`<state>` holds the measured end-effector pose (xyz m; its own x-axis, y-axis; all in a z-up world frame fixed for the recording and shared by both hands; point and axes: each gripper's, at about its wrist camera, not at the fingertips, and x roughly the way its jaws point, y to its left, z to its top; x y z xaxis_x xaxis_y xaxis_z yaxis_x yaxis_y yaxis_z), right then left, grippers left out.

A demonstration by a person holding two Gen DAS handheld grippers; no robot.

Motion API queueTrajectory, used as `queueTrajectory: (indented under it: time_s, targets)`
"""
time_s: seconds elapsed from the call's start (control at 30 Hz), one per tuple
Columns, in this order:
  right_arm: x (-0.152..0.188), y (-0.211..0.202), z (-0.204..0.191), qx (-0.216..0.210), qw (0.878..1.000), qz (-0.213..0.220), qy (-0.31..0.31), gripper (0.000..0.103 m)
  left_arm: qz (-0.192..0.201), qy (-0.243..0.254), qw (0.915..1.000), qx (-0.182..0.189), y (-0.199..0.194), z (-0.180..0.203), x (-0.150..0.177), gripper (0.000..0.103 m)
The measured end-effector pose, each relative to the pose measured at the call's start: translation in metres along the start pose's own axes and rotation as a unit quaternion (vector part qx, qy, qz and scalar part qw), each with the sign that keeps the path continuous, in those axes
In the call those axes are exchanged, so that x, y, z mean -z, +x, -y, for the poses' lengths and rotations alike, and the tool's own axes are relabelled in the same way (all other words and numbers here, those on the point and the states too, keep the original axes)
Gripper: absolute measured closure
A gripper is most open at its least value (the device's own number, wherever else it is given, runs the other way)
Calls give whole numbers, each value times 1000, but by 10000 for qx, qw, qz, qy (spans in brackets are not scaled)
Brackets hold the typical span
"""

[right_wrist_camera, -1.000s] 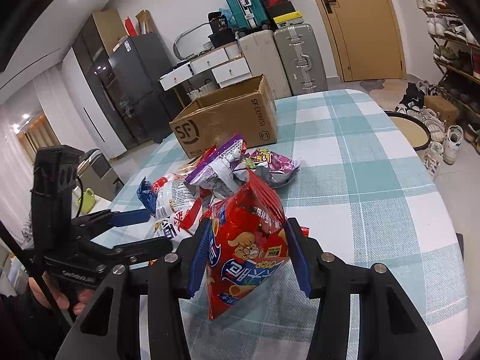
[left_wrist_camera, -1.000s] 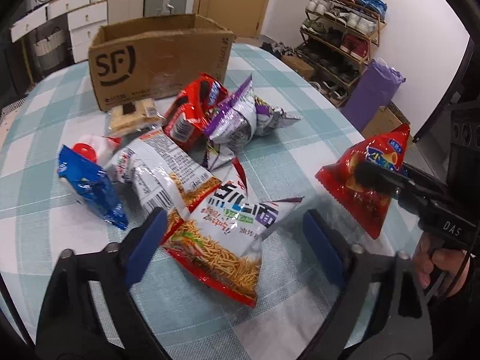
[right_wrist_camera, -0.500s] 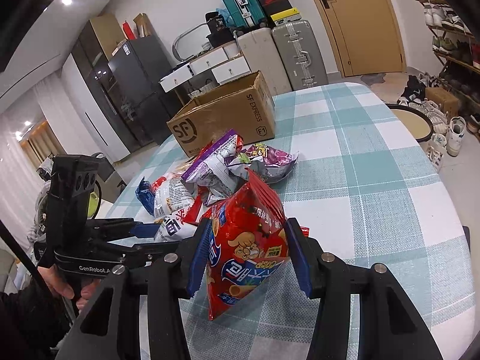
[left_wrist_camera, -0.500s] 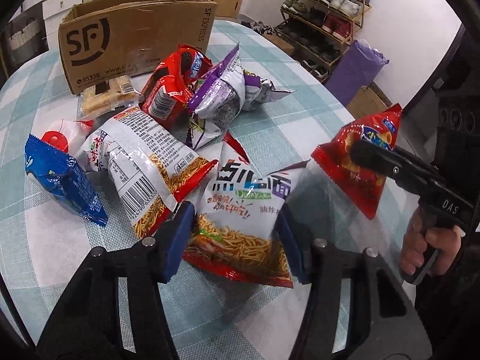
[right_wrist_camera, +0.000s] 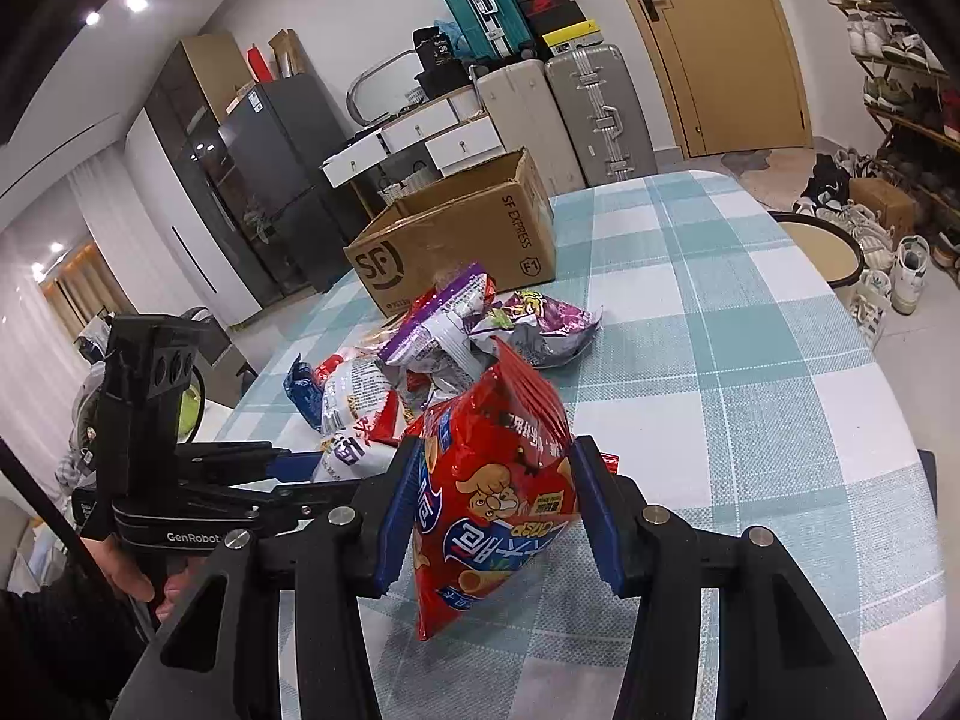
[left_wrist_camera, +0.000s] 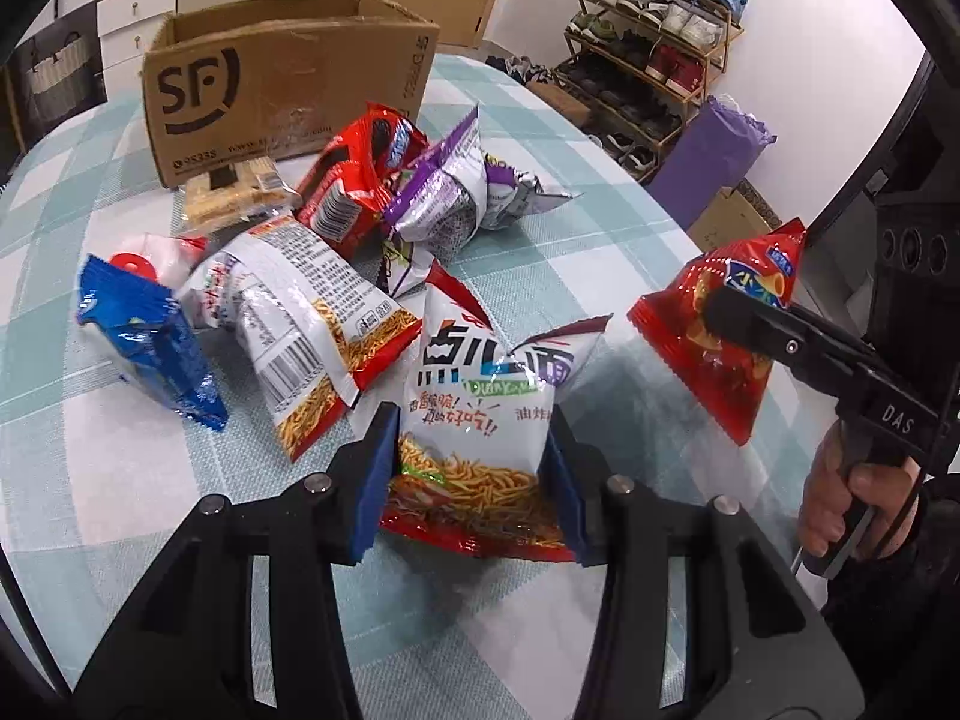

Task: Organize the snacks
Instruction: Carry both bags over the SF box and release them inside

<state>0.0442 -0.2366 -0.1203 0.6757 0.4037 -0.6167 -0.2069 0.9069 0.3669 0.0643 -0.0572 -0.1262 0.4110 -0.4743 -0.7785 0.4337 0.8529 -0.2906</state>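
Early: left gripper [left_wrist_camera: 474,468] closing on noodle bag [left_wrist_camera: 480,408], right gripper [right_wrist_camera: 489,510] pinching red bag [right_wrist_camera: 492,492]; pile [left_wrist_camera: 336,228] ahead unsorted, box [left_wrist_camera: 282,72] beyond.

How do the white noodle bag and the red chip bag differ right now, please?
The white noodle bag lies on the table, the left gripper closing on its lower end; the red chip bag stands raised and tilted in the right gripper. The noodle bag is white with black lettering; the chip bag is red with a cartoon. Both are sealed, puffy packets.
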Motion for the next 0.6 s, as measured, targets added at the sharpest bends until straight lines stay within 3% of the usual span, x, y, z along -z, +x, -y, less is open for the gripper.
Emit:
queueTrajectory:
  time_s: [0.37, 0.6]
  targets:
    - [-28, -10, -41, -338, 9991, 104, -237, 53, 714, 12, 9973, -194, -76, -1, -1, 59]
    - [-61, -17, -74, -760, 9962, 185, -374, 53, 1066, -39, 9921, -665, -127, -5, -20, 59]
